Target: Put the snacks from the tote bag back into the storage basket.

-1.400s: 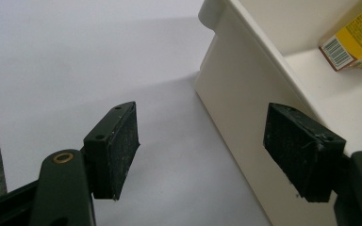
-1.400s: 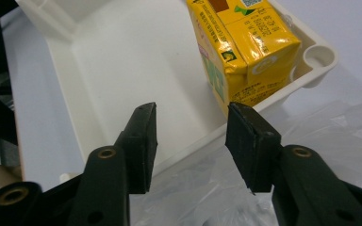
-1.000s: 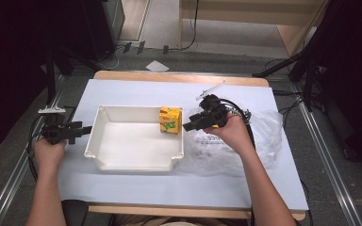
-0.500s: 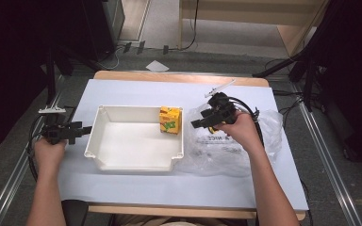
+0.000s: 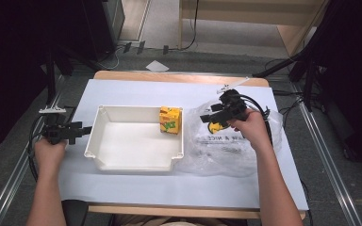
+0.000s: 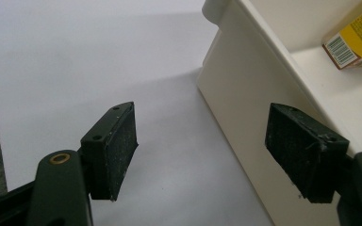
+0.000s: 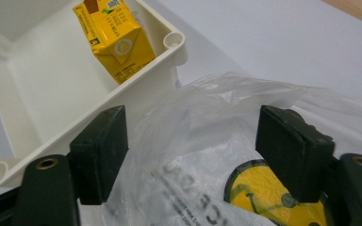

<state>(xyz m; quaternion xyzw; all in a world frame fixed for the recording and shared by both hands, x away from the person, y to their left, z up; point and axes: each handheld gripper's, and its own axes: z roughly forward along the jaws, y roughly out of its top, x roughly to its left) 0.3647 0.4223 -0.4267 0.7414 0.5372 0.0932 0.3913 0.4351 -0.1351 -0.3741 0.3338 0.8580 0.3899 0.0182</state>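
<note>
Left gripper (image 5: 82,130): held low at the left end of the tray (image 5: 136,162), fingers (image 6: 111,150) spread with nothing between them. In the left gripper view one finger sits just outside the tray's end wall and the other over the bare bench (image 5: 122,92). I judge it is stationed there to steady the tray, though no contact is visible yet.

Tray: white, sitting mid-bench. A yellow carton (image 5: 170,120) stands upright in its far right corner, close to the wall. That corner is the one nearest the bag, which likely explains the placement.

Bag (image 5: 235,150): clear plastic, crumpled, lying just right of the tray and touching its wall. A yellow item (image 7: 264,197) shows through the film; its kind cannot be made out.

Right gripper (image 5: 210,113): hovering above the bag's mouth, fingers (image 7: 292,148) spread wide and empty, the film bunched between and below them. The pose suggests a reach into the bag for the yellow item.
</note>
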